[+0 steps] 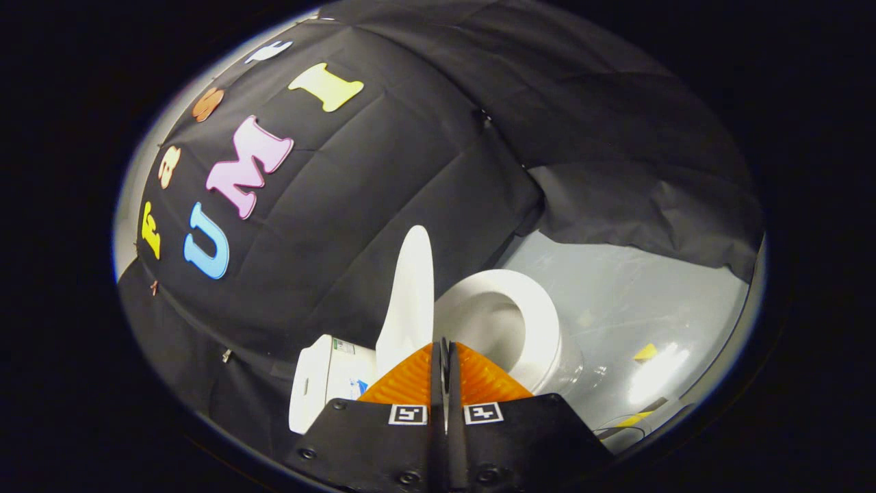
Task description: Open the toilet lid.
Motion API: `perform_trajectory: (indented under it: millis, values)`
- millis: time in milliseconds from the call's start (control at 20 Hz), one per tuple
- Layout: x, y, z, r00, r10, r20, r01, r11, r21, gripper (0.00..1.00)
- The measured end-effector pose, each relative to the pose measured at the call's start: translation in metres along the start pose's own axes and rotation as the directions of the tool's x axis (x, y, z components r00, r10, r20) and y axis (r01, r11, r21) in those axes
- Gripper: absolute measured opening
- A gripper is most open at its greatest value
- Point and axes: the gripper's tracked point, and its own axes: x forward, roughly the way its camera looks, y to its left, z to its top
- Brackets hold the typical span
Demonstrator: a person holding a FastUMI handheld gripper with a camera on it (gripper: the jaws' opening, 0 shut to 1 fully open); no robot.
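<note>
A white toilet stands just ahead of my fingers, seen tilted. Its lid (409,294) is raised upright, edge on, leaning back toward the white tank (327,383). The seat and open bowl (510,318) lie to the right of the lid, with the bowl's inside showing. My gripper (445,349) is shut, its two fingers pressed together with nothing between them. The fingertips sit just in front of the lid's lower edge and the bowl rim; I cannot tell whether they touch either.
Black cloth walls rise behind and to the right of the toilet. A glossy grey floor (636,301) spreads to the right of the bowl, with yellow tape marks (645,352) and bright light glare on it.
</note>
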Motion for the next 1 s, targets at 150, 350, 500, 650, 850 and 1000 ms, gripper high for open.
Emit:
perform_trajectory:
  millis: [150, 350, 500, 650, 850, 1000]
  values:
    - [-0.010, 0.039, -0.002, 1.000, 0.020, 0.012, -0.019, 0.998, -0.057, 0.05]
    - [-0.016, 0.074, -0.007, 0.998, -0.020, 0.065, 0.031, 0.984, -0.173, 0.05]
    - [-0.021, 0.098, -0.011, 0.995, -0.030, 0.094, 0.049, 0.978, -0.202, 0.05]
    - [-0.027, 0.120, -0.017, 0.993, -0.035, 0.115, 0.061, 0.972, -0.229, 0.05]
    - [-0.032, 0.149, -0.028, 0.991, -0.031, 0.131, 0.066, 0.962, -0.267, 0.06]
    - [-0.035, 0.169, -0.037, 0.990, -0.022, 0.136, 0.062, 0.954, -0.294, 0.06]
